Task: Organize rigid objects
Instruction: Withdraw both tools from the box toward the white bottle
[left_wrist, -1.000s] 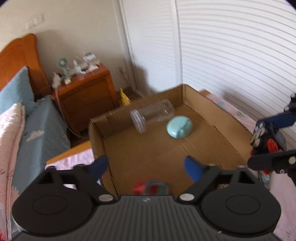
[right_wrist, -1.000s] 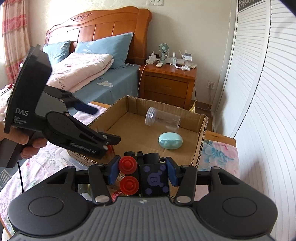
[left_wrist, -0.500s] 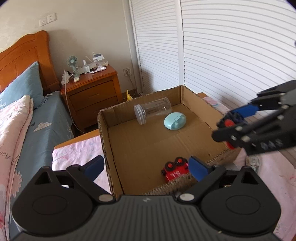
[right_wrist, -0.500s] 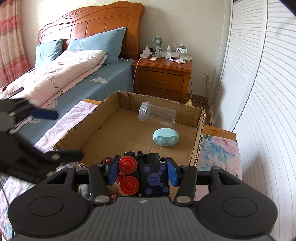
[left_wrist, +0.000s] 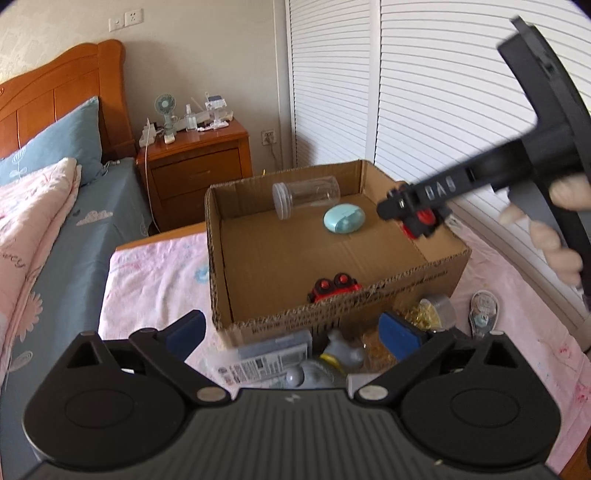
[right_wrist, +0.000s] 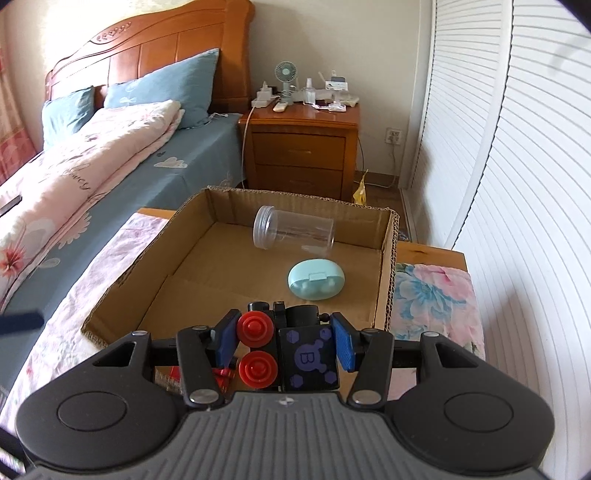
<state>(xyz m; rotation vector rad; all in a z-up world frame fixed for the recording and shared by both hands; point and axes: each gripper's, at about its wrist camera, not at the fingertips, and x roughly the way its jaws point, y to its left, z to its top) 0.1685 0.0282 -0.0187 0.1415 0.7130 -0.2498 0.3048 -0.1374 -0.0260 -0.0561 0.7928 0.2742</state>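
Observation:
An open cardboard box (left_wrist: 406, 291) (right_wrist: 388, 266) sits on the flowered cloth. Lying in it are a clear jar (left_wrist: 306, 195) (right_wrist: 293, 230), a teal oval case (left_wrist: 344, 218) (right_wrist: 316, 282) and a red toy car (left_wrist: 334, 286) by the near wall. My left gripper (left_wrist: 291, 330) hovers in front of the box with its jaws opening and nothing gripped; loose items lie below it. My right gripper (right_wrist: 286, 341) (left_wrist: 417, 218) is shut on a black toy with red wheels (right_wrist: 306, 354) (left_wrist: 424, 221), held over the box's right side.
Loose items lie in front of the box: a grey figure (left_wrist: 332, 358), a labelled pack (left_wrist: 269, 358), a small tub of gold bits (left_wrist: 434, 314). A person's hand (left_wrist: 554, 229) holds the right gripper. A nightstand (right_wrist: 303, 147) and a bed (right_wrist: 110, 166) stand behind, louvred doors on the right.
My left gripper has drawn back out of the box and its jaws have widened; the red toy car now lies inside. My right gripper has carried the black toy in over the box.

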